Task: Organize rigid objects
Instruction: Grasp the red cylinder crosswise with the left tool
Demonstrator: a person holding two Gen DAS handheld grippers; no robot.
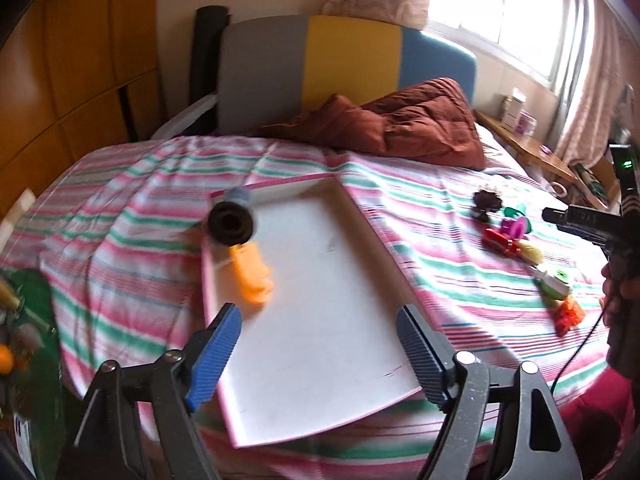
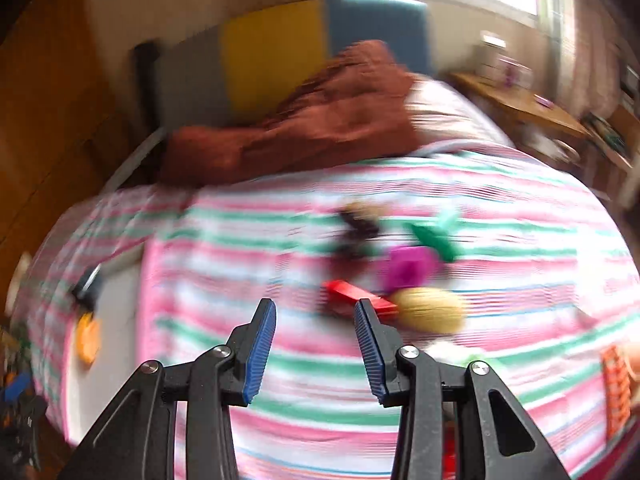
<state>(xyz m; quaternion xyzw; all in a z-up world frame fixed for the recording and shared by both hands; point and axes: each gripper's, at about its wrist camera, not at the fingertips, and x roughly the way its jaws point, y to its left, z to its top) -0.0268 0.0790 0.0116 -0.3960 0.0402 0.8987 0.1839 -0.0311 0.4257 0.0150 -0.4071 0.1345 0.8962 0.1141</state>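
Left gripper (image 1: pixel 320 336) | above tray (image 1: pixel 352 208) | jaws apart, empty, angled downward

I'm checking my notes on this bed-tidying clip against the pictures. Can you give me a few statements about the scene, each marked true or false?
1. The white tray lies on the striped bedspread. True.
2. The orange piece lies outside the tray. False: it lies inside, near the left rim.
3. The left claw has nothing between its fingers. True.
4. The right claw is clamped on the red piece. False: its fingers stand apart with nothing between them; the red piece lies on the bedspread beyond.
5. Most of the small toys lie on the bedspread to the right of the tray. True.
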